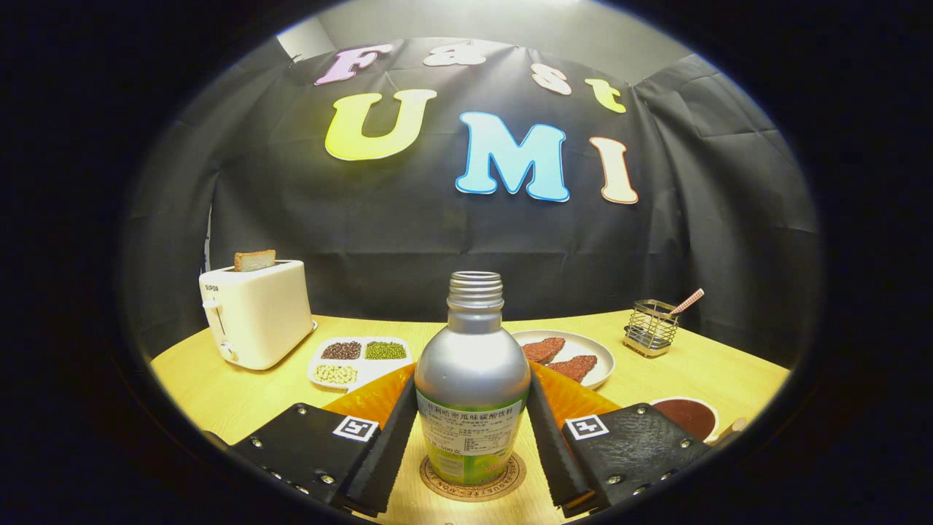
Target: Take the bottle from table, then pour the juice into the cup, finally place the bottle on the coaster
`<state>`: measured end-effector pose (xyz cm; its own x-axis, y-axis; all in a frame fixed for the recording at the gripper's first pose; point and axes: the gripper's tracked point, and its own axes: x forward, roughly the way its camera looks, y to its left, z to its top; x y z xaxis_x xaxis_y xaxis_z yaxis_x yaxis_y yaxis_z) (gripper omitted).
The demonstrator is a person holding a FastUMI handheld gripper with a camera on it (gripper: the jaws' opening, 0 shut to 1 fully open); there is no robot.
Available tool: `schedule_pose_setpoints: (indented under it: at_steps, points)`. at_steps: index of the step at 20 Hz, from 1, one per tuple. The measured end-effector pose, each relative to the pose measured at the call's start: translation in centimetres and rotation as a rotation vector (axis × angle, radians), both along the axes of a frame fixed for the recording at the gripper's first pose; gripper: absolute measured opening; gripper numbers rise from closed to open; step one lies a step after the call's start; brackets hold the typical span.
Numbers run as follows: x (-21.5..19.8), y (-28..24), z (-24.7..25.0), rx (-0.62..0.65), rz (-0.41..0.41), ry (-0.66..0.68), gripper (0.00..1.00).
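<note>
"SUPOR" on the toaster (255,313); bottle (472,379) label illegible.

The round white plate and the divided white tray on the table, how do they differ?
The round plate holds two reddish-brown slices; the divided tray holds dark, green and pale beans in separate compartments. The plate lies beyond the bottle toward the wire basket; the tray lies toward the toaster. Both are white and rest flat on the wooden table.

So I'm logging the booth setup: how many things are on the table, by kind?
Bottle, on the coaster between the gripper fingers: 1
Coaster: 1
Toaster: 1
Plates and trays (divided tray, plate, orange plate): 3
Wire holder: 1
Cup: 1
Total: 8
</note>
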<state>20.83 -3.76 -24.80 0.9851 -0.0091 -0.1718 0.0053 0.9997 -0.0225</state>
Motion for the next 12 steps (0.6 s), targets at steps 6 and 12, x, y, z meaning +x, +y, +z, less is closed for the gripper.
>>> schedule_pose_setpoints:
  at_steps: [6, 12]
  points:
    - [-0.9, 0.0, 2.2, -0.03, 0.005, -0.038, 0.91]
    - [-3.3, -0.2, 7.5, -0.006, 0.007, -0.125, 0.99]
